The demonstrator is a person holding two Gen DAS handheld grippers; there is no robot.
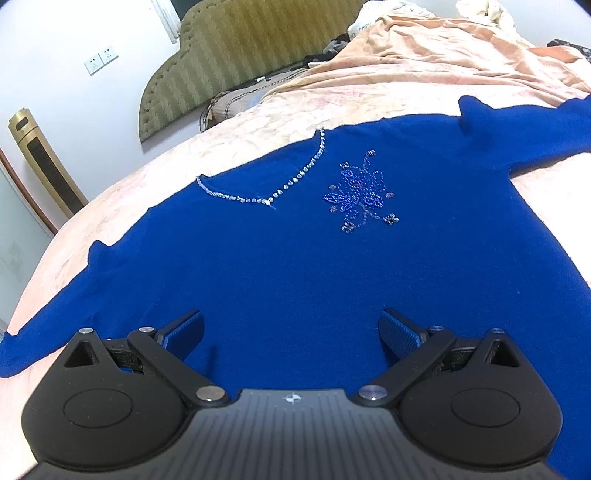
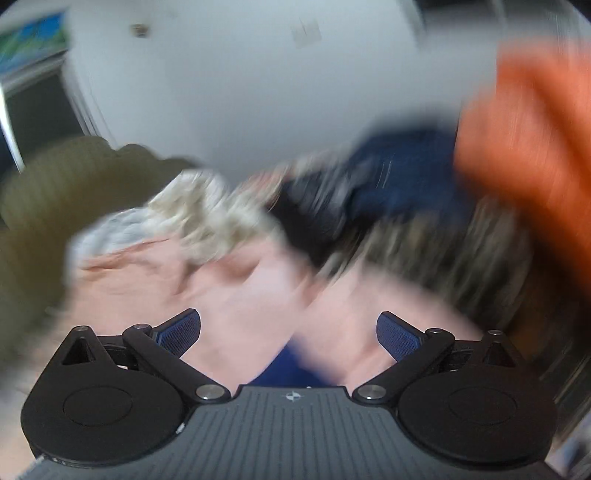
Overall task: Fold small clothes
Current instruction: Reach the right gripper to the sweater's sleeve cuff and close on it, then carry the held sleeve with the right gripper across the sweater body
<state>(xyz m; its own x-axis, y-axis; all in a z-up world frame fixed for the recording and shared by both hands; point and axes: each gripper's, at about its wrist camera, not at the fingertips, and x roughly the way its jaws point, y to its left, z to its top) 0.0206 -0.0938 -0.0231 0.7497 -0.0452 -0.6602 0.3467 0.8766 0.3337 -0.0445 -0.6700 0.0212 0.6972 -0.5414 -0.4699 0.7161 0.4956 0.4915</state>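
A royal blue sweater lies spread flat on a pink bedspread, front up. It has a rhinestone V-neckline and a beaded flower. Its sleeves stretch out to the left and to the upper right. My left gripper is open and empty, above the sweater's lower body. My right gripper is open and empty over the bedspread; its view is heavily motion-blurred. A small blue patch of the sweater shows just below its jaws.
An olive padded headboard stands at the far end, with a gold tower appliance by the wall. A heap of other clothes sits at the bed's far end. Blurred pale, dark blue and orange fabrics lie ahead of the right gripper.
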